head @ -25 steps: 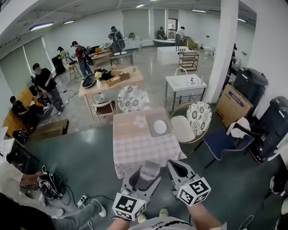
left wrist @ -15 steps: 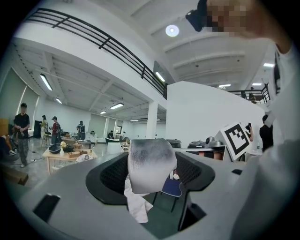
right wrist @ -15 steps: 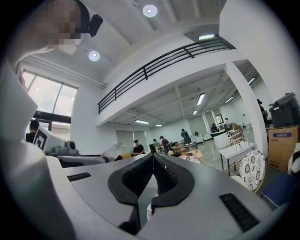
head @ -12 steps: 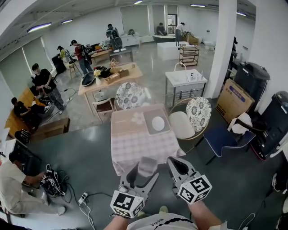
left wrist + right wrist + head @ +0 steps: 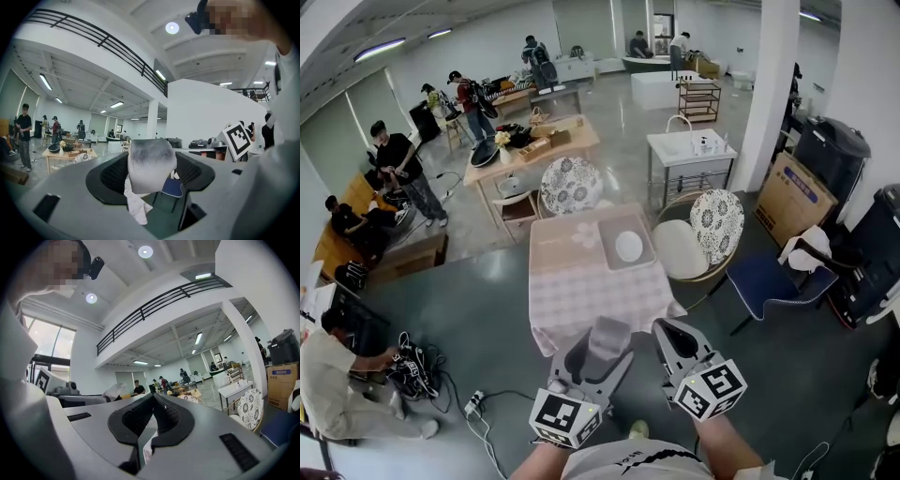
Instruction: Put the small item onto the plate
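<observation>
A white round plate (image 5: 628,246) lies on a grey tray (image 5: 610,256) at the far right of a table with a checked cloth (image 5: 581,295), well ahead of me. My left gripper (image 5: 602,349) is held low in front of the table's near edge, shut on a small grey-white block (image 5: 607,336). In the left gripper view the block (image 5: 151,161) stands between the jaws of the left gripper (image 5: 151,171), dark grey on top. My right gripper (image 5: 670,333) is beside it, shut with nothing in it. The right gripper view shows the right gripper (image 5: 153,409) with its pads together.
Two patterned round chairs (image 5: 572,187) (image 5: 715,223) and a blue chair (image 5: 769,281) stand round the table. A white side table (image 5: 689,155), a pillar (image 5: 769,103) and a cardboard box (image 5: 802,197) are at the right. Cables (image 5: 473,403) and a crouched person (image 5: 337,366) are at the left.
The table and plate have shifted slightly up and left in the head view. Both grippers keep their pose, and the left one still holds the block.
</observation>
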